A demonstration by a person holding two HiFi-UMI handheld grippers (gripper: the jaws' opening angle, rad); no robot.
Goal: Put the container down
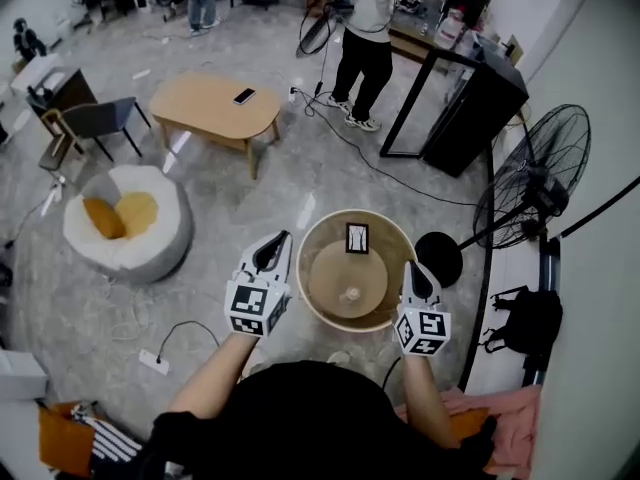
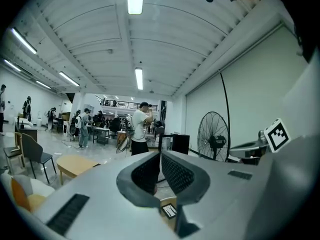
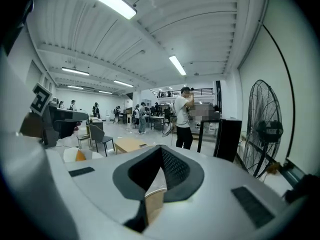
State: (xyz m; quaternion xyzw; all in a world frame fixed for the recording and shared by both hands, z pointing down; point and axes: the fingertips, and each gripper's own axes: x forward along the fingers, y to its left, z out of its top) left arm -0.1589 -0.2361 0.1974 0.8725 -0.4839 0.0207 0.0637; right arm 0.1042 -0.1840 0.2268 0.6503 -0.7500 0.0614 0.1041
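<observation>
Black shirt [image 1: 300, 418] of the person fills the bottom of the head view, bare forearms reaching forward from it.

- Left gripper [image 1: 283, 236]: pads pressed together. Tips sit just beside the left rim of the container. No wall visible between the pads in its own view, only a tan strip low in the gap under them. Reads as closed on nothing. A nipped sliver of rim can't be ruled out.
- Right gripper [image 1: 412, 268]: clamped on the right wall. Its own view shows the tan wall edge standing between the jaws.
- Round tan open-topped container [image 1: 322, 230]: between the two grippers, mouth up and roughly level. Judged to be off the grey polished floor [image 1: 250, 208] and in front of the person, over the floor's right side.
- Small black-and-white tag [image 1: 356, 238] on the far inner wall. Small pale object [image 1: 350, 293] lies loose on the bottom.
- Round black base [image 1: 438, 258] of the black pedestal fan [image 1: 530, 183] is just beside the container's right side in the head view.
- White power strip [image 1: 153, 361] and its cable lie well apart, toward the floor's left.

Step in hand: lowering, not yet done.

Doing it well, as I judge it:
- The load seems to hang from one thin wall, so go down slowly and keep the rim level, or the loose piece will slide.
- Rest the closed left jaws against the outer wall to stop swing.
- Aim for bare floor left of the fan base.
- Release the right clamp only once the bottom sits flat.
</observation>
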